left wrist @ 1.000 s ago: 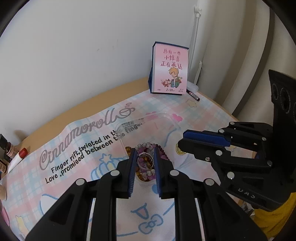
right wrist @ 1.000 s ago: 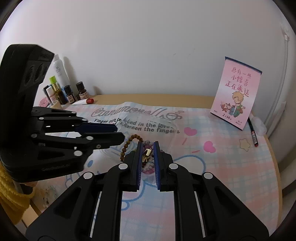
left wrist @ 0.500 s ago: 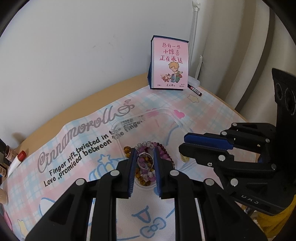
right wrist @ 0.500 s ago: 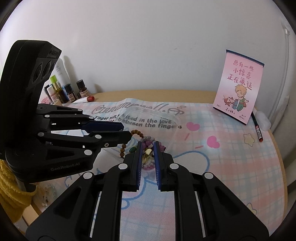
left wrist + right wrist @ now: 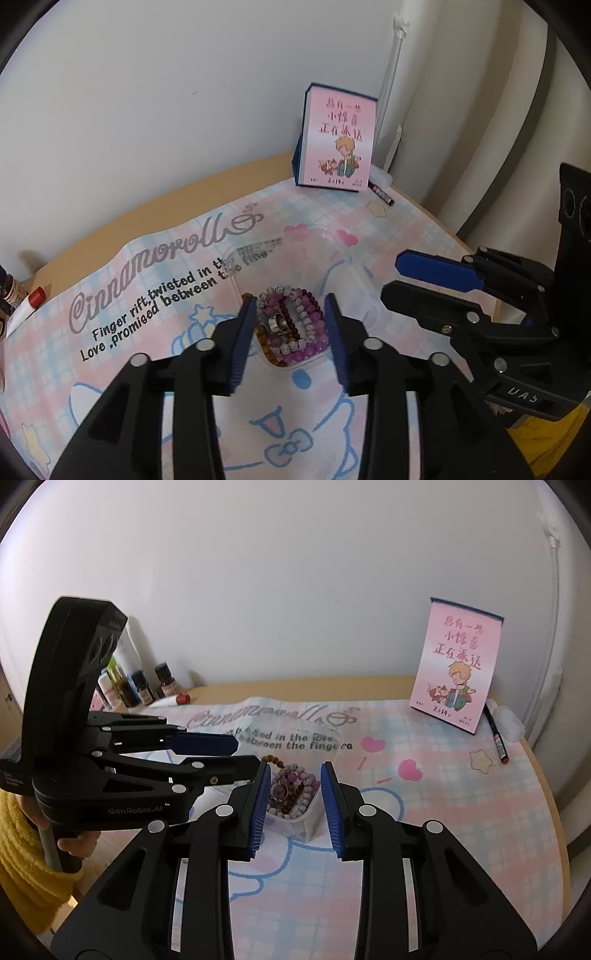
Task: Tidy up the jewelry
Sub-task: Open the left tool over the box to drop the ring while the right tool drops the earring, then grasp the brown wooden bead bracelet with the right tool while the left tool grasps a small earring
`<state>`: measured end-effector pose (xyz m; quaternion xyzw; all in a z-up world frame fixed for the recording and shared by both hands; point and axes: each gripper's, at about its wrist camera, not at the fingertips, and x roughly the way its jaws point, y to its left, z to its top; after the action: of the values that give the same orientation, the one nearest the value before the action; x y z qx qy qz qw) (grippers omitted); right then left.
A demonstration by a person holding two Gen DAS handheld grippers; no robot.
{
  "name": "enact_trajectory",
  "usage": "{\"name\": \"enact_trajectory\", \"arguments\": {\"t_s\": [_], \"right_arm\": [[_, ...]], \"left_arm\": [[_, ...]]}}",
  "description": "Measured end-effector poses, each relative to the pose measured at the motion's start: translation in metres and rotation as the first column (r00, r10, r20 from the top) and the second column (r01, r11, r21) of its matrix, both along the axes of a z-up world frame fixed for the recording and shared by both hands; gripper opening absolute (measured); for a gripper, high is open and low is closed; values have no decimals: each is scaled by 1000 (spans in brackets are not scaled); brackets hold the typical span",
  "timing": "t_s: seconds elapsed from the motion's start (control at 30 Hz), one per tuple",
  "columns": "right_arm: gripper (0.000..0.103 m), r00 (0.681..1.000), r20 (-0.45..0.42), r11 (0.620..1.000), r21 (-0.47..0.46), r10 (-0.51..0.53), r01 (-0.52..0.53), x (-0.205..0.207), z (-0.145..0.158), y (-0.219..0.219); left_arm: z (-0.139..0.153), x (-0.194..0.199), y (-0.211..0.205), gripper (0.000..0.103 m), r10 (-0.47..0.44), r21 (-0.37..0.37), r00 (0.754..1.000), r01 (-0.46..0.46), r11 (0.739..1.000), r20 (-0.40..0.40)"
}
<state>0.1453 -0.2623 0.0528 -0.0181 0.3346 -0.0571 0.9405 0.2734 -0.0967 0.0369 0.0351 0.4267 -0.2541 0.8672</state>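
Leftmost, well away from the clear plastic box (image 5: 295,821), I see small bottles (image 5: 147,688) and a red-capped tube (image 5: 177,699) along the wall edge of the desk. My left gripper (image 5: 291,314) hangs over the box, its jaws opening with nothing pinched; the beaded bracelets (image 5: 295,325) and a metal ring (image 5: 277,323) lie inside the box below the gap. My right gripper (image 5: 293,781) is also opening over it, empty between its pads. Right of the box the patterned mat (image 5: 443,794) lies bare out to the desk's rounded edge (image 5: 550,794). Far right, against the wall, stands a pink calendar (image 5: 456,672) with a pen (image 5: 496,738) beside it.
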Motion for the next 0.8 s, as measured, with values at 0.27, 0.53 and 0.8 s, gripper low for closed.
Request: {"name": "enact_trajectory", "arguments": {"t_s": [0.27,0.53,0.8], "right_arm": [[31,1000,22,1000,-19,10,-10,-19,8,14],[32,998,-19,999,-15,52,-52,-33,-11,39],[38,992,-64,994,19,108,-107,-42,-31,66]], "left_arm": [[23,-15,27,54,55,-26,997,-54,998,51],[32,-47,65,70,127,29,988,-130,991,86],[37,-86,110,77,183,53,977,-190,980,111]]}}
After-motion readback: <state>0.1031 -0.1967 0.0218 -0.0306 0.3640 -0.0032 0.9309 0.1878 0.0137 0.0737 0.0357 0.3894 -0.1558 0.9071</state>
